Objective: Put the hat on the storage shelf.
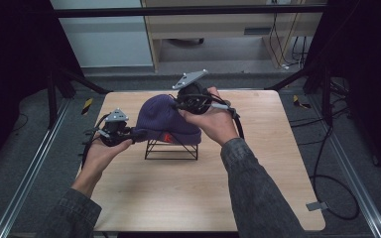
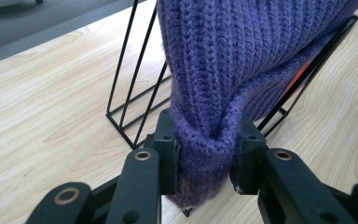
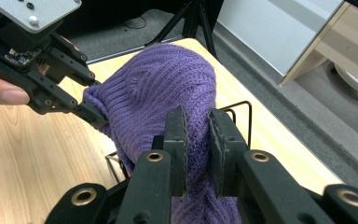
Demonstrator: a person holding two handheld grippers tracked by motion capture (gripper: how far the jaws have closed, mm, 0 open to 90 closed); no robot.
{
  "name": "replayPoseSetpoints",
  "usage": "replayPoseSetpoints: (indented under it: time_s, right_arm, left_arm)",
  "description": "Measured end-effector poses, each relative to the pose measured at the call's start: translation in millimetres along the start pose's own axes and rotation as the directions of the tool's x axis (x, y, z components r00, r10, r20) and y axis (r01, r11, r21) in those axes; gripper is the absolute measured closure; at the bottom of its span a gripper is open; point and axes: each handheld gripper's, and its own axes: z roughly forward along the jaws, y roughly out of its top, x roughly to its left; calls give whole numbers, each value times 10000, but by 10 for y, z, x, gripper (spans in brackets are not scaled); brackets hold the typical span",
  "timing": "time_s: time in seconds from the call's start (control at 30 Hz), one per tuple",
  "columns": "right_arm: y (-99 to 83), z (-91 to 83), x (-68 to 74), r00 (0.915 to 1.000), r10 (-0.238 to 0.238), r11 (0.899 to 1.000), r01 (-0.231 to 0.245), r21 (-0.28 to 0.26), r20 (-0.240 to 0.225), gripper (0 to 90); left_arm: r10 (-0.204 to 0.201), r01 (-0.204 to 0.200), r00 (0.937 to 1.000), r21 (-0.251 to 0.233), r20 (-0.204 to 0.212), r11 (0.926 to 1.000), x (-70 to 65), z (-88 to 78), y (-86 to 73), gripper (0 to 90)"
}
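Note:
A purple knit beanie (image 1: 161, 119) is draped over a black wire stand (image 1: 171, 151) in the middle of the wooden table (image 1: 258, 163). My left gripper (image 1: 138, 134) comes in from the left. In the left gripper view it (image 2: 205, 144) is shut on a bunched fold of the beanie's (image 2: 233, 56) lower cuff, beside the stand's wires (image 2: 130, 93). My right gripper (image 1: 177, 105) sits at the beanie's top right. Its jaws (image 3: 196, 135) are shut on a pinch of the beanie's knit (image 3: 163, 88). The left gripper (image 3: 91, 112) shows there too, at the far edge of the hat.
A small red label (image 1: 166, 137) marks the beanie's cuff. Black cables (image 1: 327, 163) loop on the floor to the table's right. A pale cabinet (image 1: 218, 29) stands beyond the far edge. Bare tabletop lies in front of the stand and to its right.

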Motion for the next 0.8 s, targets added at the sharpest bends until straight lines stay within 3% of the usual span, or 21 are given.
replayPoseSetpoints:
  time_s: [0.8]
  right_arm:
    - [-174,109,68,9996,77,9993,-66,370,-289,785]
  left_arm:
    - [-118,116,9999,250,108,9996,11,95,-185,671]
